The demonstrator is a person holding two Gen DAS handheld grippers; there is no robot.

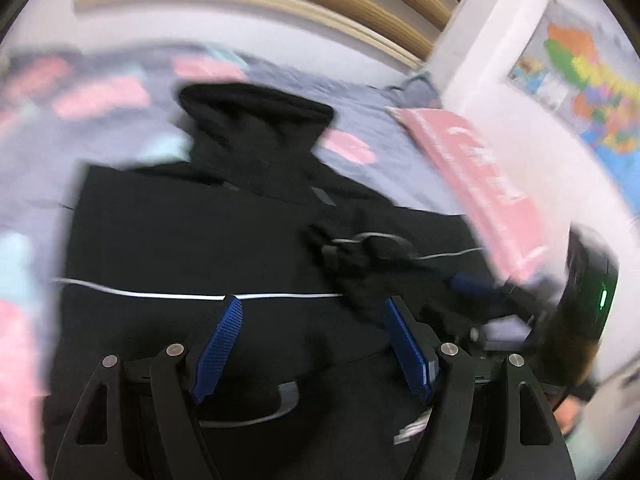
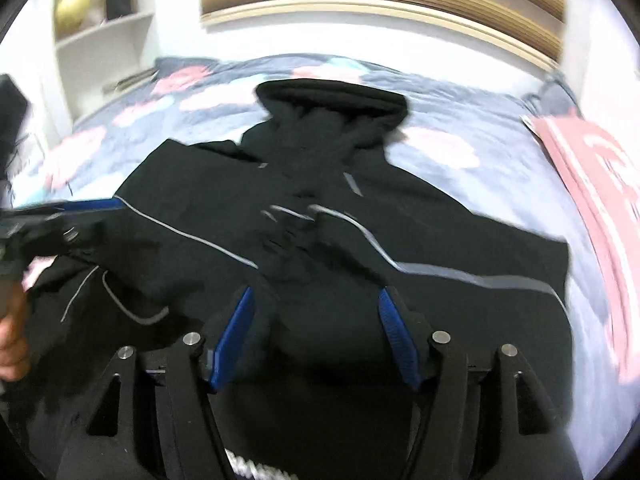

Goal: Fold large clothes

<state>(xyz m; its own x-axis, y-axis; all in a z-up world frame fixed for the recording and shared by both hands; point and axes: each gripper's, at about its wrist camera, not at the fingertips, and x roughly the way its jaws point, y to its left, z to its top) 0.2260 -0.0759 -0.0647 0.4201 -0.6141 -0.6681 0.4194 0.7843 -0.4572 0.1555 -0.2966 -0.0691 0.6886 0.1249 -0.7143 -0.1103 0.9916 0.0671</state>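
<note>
A large black hooded jacket point(image 1: 180, 232) with thin grey reflective stripes lies spread on the bed, hood toward the headboard; it also shows in the right wrist view point(image 2: 320, 248). My left gripper point(image 1: 314, 304) is open, with blue pads, just above the jacket's lower body. My right gripper point(image 2: 314, 296) is open over the jacket's middle. The left gripper shows blurred at the left edge of the right wrist view point(image 2: 60, 216). The right gripper shows at the right of the left wrist view point(image 1: 500, 292). Both views are motion-blurred.
The bed has a blue-grey cover point(image 2: 480, 128) with pink and pale blue patches. A pink flat item point(image 2: 592, 184) lies along the bed's right side by the wall. A wooden headboard point(image 2: 360, 0) is behind, white shelves point(image 2: 100, 20) at the left.
</note>
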